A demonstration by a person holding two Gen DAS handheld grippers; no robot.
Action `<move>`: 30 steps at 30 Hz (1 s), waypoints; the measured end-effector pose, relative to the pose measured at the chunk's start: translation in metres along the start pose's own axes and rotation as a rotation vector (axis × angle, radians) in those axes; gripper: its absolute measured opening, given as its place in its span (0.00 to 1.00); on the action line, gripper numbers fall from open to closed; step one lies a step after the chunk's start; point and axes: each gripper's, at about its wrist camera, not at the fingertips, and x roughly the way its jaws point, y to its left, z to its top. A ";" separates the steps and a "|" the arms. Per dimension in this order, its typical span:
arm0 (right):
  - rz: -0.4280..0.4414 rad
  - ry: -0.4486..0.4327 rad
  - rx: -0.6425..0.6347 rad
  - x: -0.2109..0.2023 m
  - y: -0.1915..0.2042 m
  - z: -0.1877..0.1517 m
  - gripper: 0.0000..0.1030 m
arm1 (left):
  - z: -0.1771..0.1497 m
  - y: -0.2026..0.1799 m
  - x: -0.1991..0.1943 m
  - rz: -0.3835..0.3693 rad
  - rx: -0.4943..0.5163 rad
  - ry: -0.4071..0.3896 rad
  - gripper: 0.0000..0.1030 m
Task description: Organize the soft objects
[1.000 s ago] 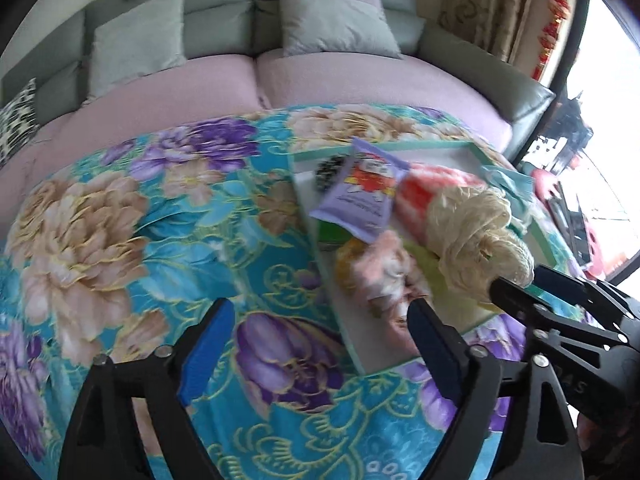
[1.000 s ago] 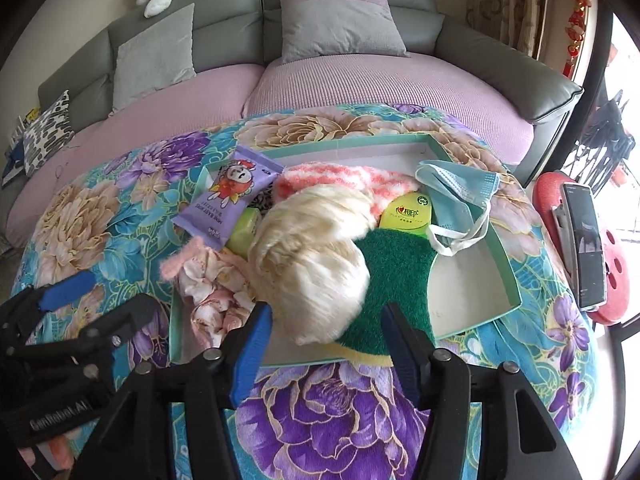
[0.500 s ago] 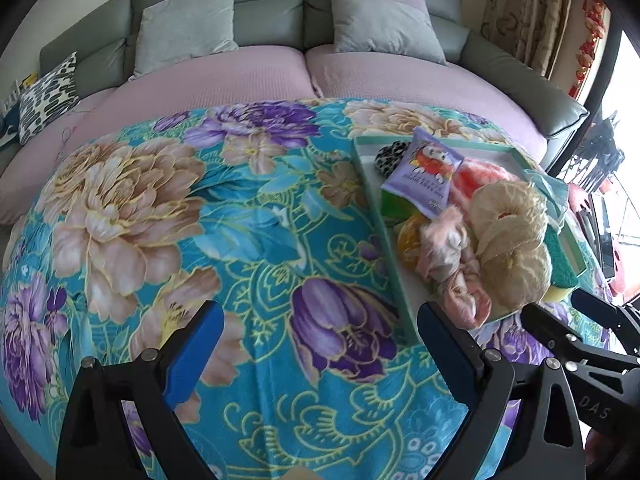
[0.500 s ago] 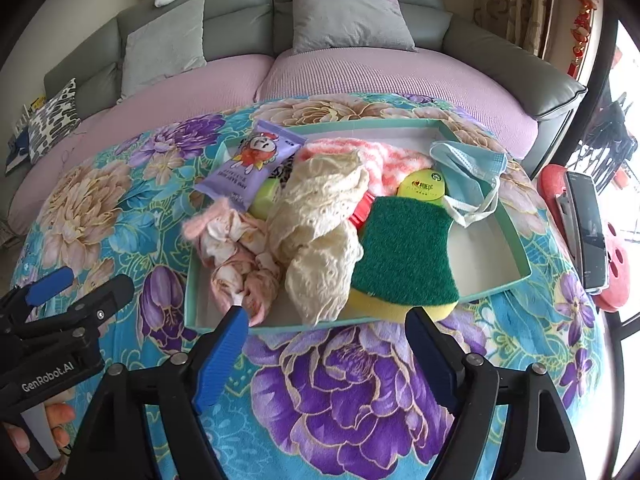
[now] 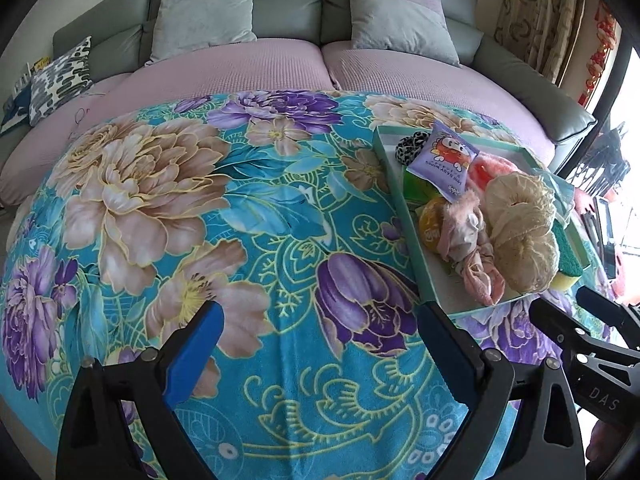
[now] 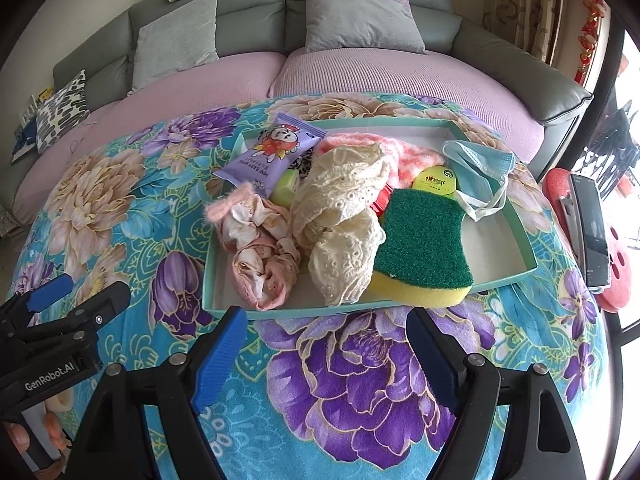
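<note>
A teal tray [image 6: 524, 248] sits on the floral blanket and holds several soft things: a cream lace cloth [image 6: 340, 216], a pink floral cloth [image 6: 256, 252], a green and yellow sponge [image 6: 424, 248], a purple wipes packet [image 6: 272, 152], a blue face mask [image 6: 476, 168], a pink fluffy cloth [image 6: 404, 156] and a yellow-green round item [image 6: 434, 180]. The tray also shows in the left wrist view [image 5: 404, 200], with the lace cloth [image 5: 520, 220] there. My right gripper [image 6: 324, 344] is open and empty, just in front of the tray. My left gripper [image 5: 320, 340] is open and empty over the blanket, left of the tray.
The floral blanket [image 5: 200, 200] covers a round pink bed [image 5: 240, 76] with grey cushions [image 5: 204, 12] at the back. A red stool with a phone [image 6: 588, 228] stands to the right of the bed. A patterned pillow [image 6: 60, 112] lies at far left.
The cream lace cloth went from my right gripper's reach down into the tray. Both grippers have pulled back from the tray; the left swung leftward over the blanket.
</note>
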 end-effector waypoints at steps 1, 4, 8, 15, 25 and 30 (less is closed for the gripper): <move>0.001 0.000 0.002 0.000 -0.001 0.000 0.82 | 0.000 0.000 0.000 -0.005 -0.001 0.001 0.95; 0.003 0.002 0.003 0.001 -0.002 0.000 0.82 | 0.000 -0.002 -0.001 0.004 0.007 -0.004 0.95; -0.001 0.005 -0.005 0.003 -0.001 0.000 0.82 | 0.001 -0.003 -0.001 0.030 0.014 -0.011 0.95; 0.004 0.010 -0.003 0.008 0.000 0.001 0.82 | 0.001 -0.002 0.002 0.062 0.011 -0.007 0.95; -0.001 0.020 0.001 0.014 -0.004 0.002 0.82 | -0.001 -0.002 0.013 0.120 0.008 0.025 0.95; 0.004 0.014 0.014 0.012 -0.006 0.002 0.82 | -0.001 -0.005 0.014 0.149 0.026 0.028 0.95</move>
